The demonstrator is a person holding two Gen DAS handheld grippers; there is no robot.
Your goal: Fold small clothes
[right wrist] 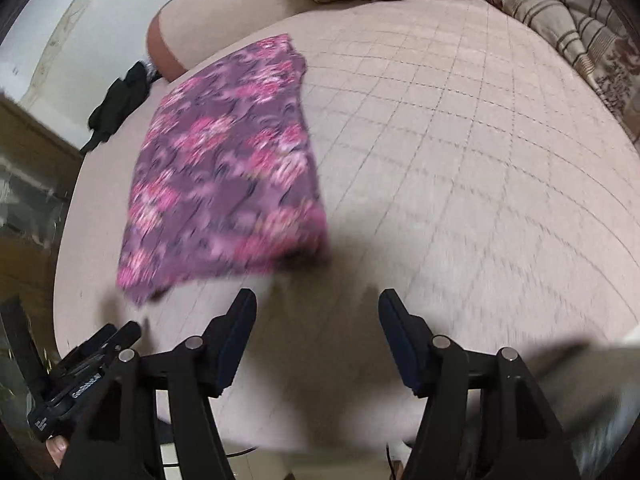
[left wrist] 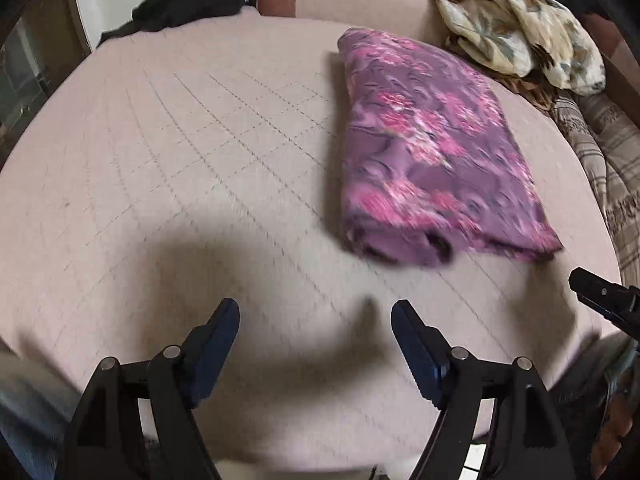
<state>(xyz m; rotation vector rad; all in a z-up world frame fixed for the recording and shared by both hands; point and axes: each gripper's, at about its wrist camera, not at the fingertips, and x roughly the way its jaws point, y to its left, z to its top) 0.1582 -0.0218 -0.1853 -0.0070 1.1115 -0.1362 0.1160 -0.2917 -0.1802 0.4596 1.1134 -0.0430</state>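
The purple floral garment (left wrist: 436,152) lies folded on the quilted bed (left wrist: 200,160), at about two o'clock from the left gripper (left wrist: 316,328) and ten o'clock from the right gripper (right wrist: 318,320). Both sets of fingers are spread apart with nothing between them. The near hem looks loosely stacked, so a careless regrasp could likely pull the layers open. Open bedding is available at the left view's nine to twelve o'clock. The room is bounded by a patterned cloth heap (left wrist: 516,32) at one o'clock and a black garment (left wrist: 188,4) at eleven.
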